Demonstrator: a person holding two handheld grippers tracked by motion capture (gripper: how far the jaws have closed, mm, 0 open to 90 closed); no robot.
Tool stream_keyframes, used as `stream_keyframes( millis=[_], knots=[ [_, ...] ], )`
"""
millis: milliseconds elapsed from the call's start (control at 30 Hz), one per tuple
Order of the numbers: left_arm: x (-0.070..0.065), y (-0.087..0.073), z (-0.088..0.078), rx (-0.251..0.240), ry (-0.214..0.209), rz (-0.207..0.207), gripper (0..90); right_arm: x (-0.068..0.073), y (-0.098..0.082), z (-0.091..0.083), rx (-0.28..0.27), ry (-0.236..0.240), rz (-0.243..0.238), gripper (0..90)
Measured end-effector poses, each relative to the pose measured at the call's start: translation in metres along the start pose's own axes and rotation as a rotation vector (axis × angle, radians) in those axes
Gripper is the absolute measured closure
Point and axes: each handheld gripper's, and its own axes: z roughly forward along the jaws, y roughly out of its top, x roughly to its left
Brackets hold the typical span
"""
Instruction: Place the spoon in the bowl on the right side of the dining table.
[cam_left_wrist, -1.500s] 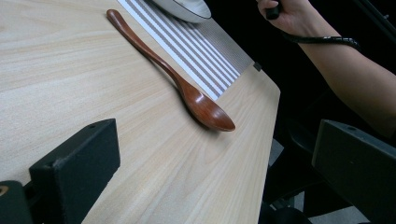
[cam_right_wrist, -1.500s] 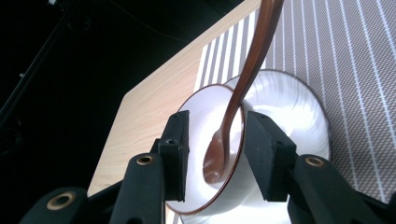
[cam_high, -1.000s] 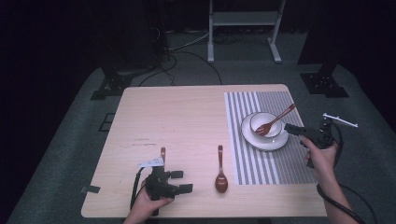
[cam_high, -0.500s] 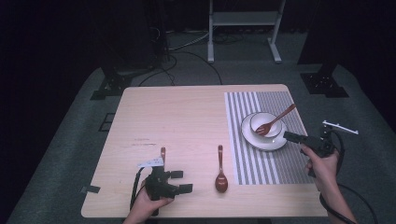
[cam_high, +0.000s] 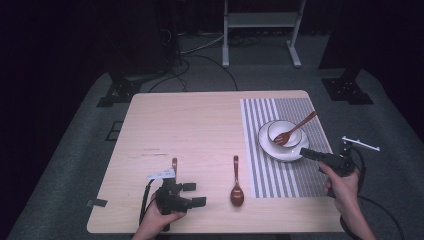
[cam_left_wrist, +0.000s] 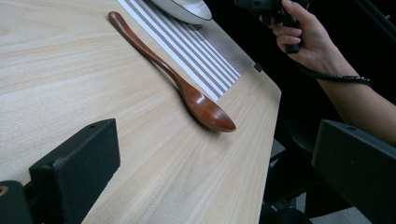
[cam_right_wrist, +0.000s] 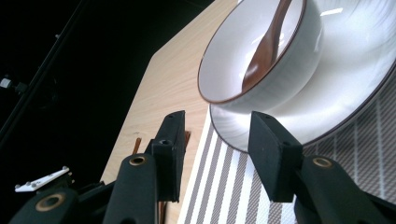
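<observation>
1. Right claw (cam_high: 306, 152): released, its jaws standing apart with nothing between them. They have just been opening. The claw sits just beside the plate (cam_high: 300, 149), at the plate's near right rim, above the striped mat (cam_high: 280, 175).
2. Right claw, right gripper view (cam_right_wrist: 219, 154): the jaws point at the bowl (cam_right_wrist: 299, 60) and the rim of the plate (cam_right_wrist: 355, 79); neither pad touches them.
3. Left claw (cam_high: 192, 195): released, jaws wide apart and holding nothing. It rests low on the table (cam_high: 200, 125), well apart from the plate, toward the table's near left corner.
4. Bowl (cam_high: 282, 131): stands on the plate, on the far part of the mat.
5. Wooden fork (cam_high: 295, 129): lies tilted in the bowl, head inside, handle over the bowl's far right rim.
6. Wooden spoon (cam_high: 236, 184): lies flat on bare table just beside the mat's left edge, nearer the person than the plate, bowl end toward the person. In the left gripper view the spoon (cam_left_wrist: 187, 88) lies ahead of the left claw (cam_left_wrist: 210, 186), untouched.
7. A second wooden handle (cam_high: 174, 163) lies just beyond the left claw; its other end is hidden.
</observation>
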Motion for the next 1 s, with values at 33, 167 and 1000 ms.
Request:
stream_keyframes(
  millis=[33, 167, 1000],
  knots=[
    [0.0, 0.0, 0.0, 0.001, 0.0, 0.003, 0.0, 0.0, -0.002, 0.001, 0.003, 0.002, 0.0, 55.4],
    [0.0, 0.0, 0.0, 0.002, 0.0, 0.003, 0.0, 0.0, -0.01, 0.003, 0.014, 0.006, -0.001, 55.2],
    [0.0, 0.0, 0.0, 0.004, 0.001, 0.007, 0.0, 0.01, -0.046, 0.017, 0.066, 0.037, -0.036, 53.7]
  ],
)
